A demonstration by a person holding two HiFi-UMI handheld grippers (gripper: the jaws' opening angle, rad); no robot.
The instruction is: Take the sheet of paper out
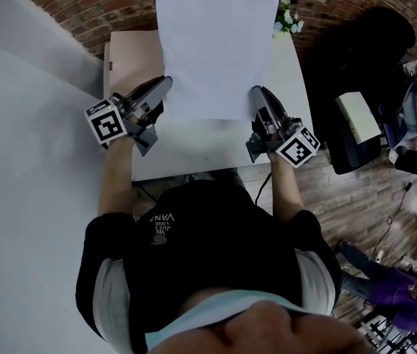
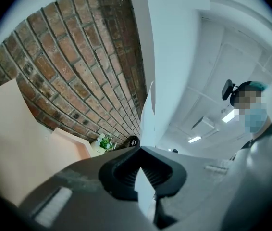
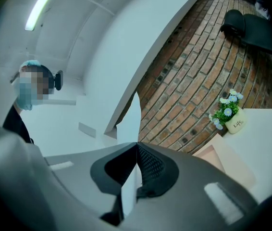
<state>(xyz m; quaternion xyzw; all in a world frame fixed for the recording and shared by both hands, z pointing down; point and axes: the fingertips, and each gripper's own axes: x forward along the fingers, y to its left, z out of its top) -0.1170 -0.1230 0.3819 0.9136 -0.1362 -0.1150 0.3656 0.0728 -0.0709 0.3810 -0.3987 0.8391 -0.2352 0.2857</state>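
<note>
- Left gripper (image 1: 163, 87) clamps the lower left edge of the sheet of paper (image 1: 216, 54), jaws tight on it
- Right gripper (image 1: 257, 96) pinches the lower right edge the same way
- The sheet of paper spreads flat between them over the white table (image 1: 208, 153), flower pot (image 1: 288, 18) by its far corner

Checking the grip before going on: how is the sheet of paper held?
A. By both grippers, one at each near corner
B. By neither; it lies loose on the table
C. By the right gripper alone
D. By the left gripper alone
A: the left gripper and the right gripper each pinch a near corner of the sheet of paper.
</note>
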